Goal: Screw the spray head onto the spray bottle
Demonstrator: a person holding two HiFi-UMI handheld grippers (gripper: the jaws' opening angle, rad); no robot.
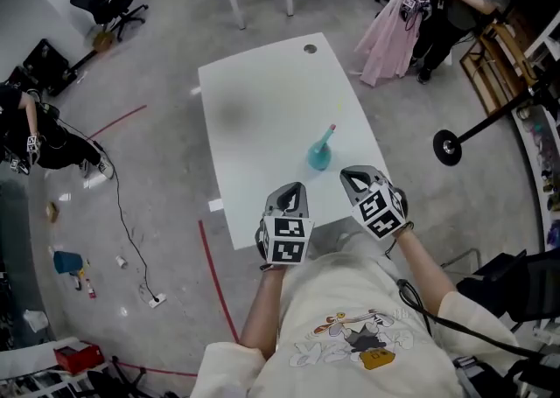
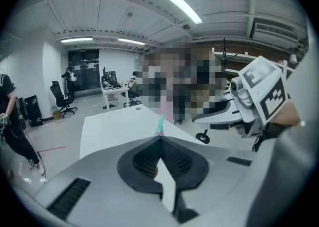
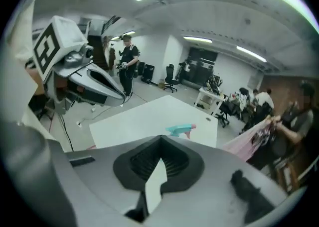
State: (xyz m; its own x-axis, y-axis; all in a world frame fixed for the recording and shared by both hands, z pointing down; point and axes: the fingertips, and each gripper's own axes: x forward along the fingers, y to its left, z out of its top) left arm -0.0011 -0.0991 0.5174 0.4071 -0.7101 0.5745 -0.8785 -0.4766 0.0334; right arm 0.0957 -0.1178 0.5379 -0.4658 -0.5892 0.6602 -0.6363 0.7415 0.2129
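The teal spray bottle [image 1: 318, 155] is on the white counter [image 1: 262, 99] — left gripper [image 1: 292, 188] and right gripper [image 1: 352, 177] hover at its near edge, both jaws clenched, empty

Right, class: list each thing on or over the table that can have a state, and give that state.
Spray bottle: upright on the table, held by neither gripper.
Spray head: sitting on the bottle's top; tightness cannot be told.
Left gripper: fingers shut, nothing between them.
Right gripper: fingers shut, nothing between them.
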